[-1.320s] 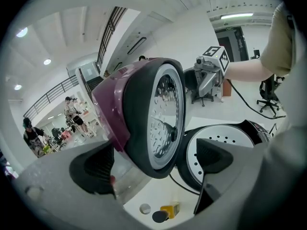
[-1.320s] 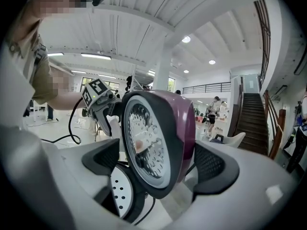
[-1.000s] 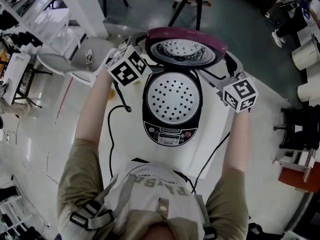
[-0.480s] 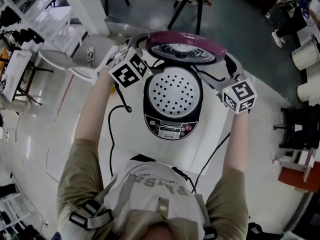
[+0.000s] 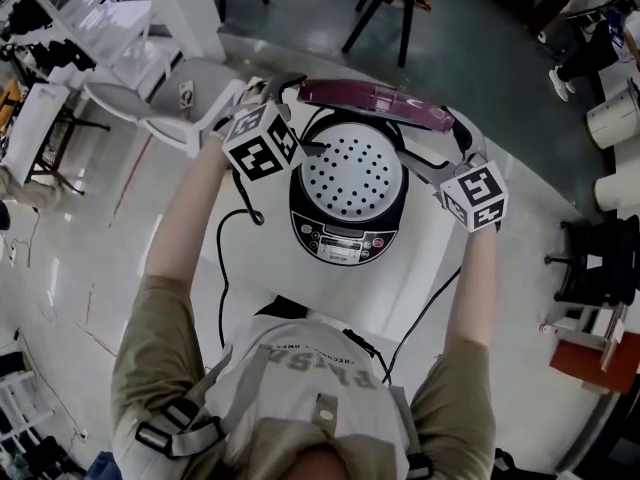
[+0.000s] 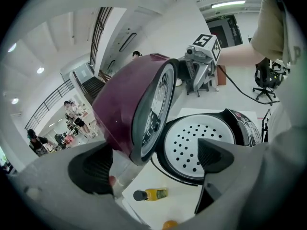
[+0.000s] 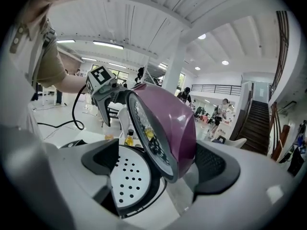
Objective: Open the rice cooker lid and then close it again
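The rice cooker (image 5: 345, 238) stands toward the far edge of the white tabletop (image 5: 425, 288). Its purple lid (image 5: 378, 98) is raised nearly upright above the perforated inner tray (image 5: 353, 173). The left gripper (image 6: 156, 159) and right gripper (image 7: 158, 164) flank the lid, one on each side. Each has its jaws spread wide with the lid's rim between them, not clenched on it.

Bright open hall, mostly white
White table (image 5: 285, 283) at centre, white chair (image 5: 160, 98) at 10 o'clock, tripod (image 5: 385, 3) at 12, dark grey floor (image 5: 490, 68) at 1; staircase (image 7: 259, 123), white column (image 7: 175, 75), strip ceiling lights (image 7: 108, 44) beyond.
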Demonstrator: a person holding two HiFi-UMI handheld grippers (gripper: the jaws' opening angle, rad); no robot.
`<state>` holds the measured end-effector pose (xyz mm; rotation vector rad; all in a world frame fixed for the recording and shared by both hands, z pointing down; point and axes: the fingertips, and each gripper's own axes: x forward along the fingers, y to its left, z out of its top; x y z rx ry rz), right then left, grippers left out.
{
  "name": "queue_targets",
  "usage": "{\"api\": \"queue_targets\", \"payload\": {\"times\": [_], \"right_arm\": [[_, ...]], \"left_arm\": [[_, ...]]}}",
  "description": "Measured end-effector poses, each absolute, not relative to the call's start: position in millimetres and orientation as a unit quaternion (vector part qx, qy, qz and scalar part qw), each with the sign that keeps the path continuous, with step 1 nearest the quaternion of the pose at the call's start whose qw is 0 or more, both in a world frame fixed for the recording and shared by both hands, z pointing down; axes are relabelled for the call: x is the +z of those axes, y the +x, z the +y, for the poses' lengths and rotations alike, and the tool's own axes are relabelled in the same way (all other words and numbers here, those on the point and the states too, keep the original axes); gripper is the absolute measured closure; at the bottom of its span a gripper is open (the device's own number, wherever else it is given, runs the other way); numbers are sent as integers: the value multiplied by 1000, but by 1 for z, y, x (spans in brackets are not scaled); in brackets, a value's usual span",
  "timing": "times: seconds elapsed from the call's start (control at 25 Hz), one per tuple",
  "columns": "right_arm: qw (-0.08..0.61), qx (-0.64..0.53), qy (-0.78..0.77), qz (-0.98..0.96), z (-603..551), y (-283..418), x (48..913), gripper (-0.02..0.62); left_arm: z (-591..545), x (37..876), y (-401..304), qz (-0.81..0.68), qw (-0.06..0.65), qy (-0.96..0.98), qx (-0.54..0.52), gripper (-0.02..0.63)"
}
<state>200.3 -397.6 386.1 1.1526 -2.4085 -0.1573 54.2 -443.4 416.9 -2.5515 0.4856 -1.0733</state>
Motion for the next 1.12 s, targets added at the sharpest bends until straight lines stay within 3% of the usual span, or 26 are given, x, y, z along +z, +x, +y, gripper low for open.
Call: {"api": "queue_targets", "payload": {"times": [1.12], "right_arm": [[343,-40,325,-881,-299,178,446,114]], "left_arm": [[-352,481,25,130,176,-849,-481,17]]}}
